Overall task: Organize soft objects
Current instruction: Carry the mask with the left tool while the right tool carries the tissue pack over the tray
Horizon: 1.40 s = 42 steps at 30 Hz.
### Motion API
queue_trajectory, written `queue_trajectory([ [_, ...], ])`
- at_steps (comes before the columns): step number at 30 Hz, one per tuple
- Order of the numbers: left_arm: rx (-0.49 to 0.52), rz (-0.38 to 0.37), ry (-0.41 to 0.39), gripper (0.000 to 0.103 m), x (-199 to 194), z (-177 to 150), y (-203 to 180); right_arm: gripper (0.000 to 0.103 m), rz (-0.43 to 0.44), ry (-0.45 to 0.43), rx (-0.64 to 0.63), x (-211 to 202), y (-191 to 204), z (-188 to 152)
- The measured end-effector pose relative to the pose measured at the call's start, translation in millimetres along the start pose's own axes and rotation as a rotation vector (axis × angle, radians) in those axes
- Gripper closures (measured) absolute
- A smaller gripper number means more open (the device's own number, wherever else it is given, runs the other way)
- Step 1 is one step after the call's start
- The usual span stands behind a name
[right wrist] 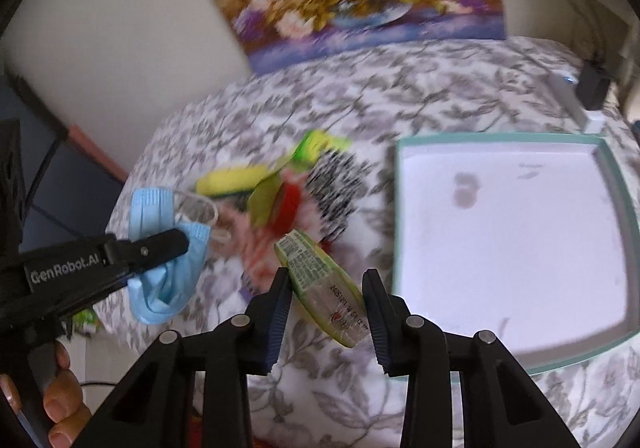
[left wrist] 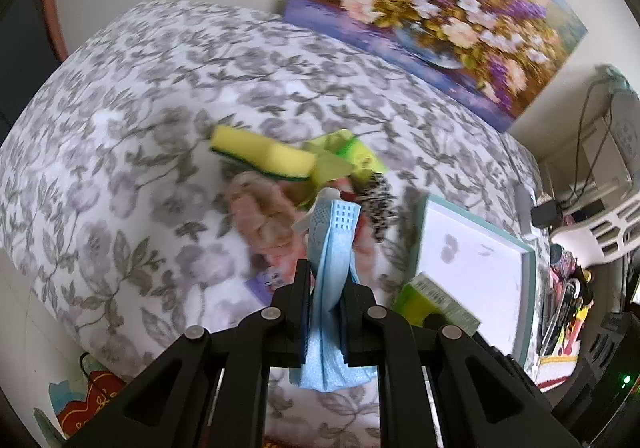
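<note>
Blue face mask (left wrist: pixel 330 268) pinched in left gripper (left wrist: pixel 326 288), above pile

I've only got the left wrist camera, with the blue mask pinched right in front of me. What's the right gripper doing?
Observer: The right gripper is clamped on a green packet, printed label facing up.
Operator: Is the tray free for it?
Observer: The whole tray shows here, with nothing inside but faint stains.
Operator: And my mask?
Observer: Seen side-on, the mask hangs from the left gripper, with an ear loop trailing loose.
</note>
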<state>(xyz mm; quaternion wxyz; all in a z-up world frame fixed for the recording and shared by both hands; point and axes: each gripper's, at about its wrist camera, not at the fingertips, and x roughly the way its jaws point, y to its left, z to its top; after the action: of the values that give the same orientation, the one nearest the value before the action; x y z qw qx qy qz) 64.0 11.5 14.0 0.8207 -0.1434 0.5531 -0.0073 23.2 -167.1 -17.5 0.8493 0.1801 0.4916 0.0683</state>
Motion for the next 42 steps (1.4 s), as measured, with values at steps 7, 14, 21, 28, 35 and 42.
queue_trajectory([
  [7, 0.108, -0.008, 0.022, 0.091, 16, 5, -56, 0.064, -0.224, -0.051, 0.186, -14, -63, 16],
  [14, 0.211, -0.017, 0.063, 0.091, 50, -1, -110, 0.064, -0.381, -0.087, 0.310, -25, -120, 24],
  [21, 0.291, -0.031, 0.128, 0.091, 85, -7, -156, 0.064, -0.489, -0.085, 0.403, -24, -165, 28],
  [28, 0.337, -0.017, 0.136, 0.091, 114, -10, -180, 0.064, -0.614, -0.147, 0.429, -30, -188, 35],
  [35, 0.373, -0.026, 0.115, 0.091, 134, -7, -195, 0.064, -0.637, -0.178, 0.391, -22, -195, 53],
  [42, 0.388, -0.013, 0.070, 0.090, 140, 7, -201, 0.064, -0.696, -0.200, 0.363, -18, -204, 67],
])
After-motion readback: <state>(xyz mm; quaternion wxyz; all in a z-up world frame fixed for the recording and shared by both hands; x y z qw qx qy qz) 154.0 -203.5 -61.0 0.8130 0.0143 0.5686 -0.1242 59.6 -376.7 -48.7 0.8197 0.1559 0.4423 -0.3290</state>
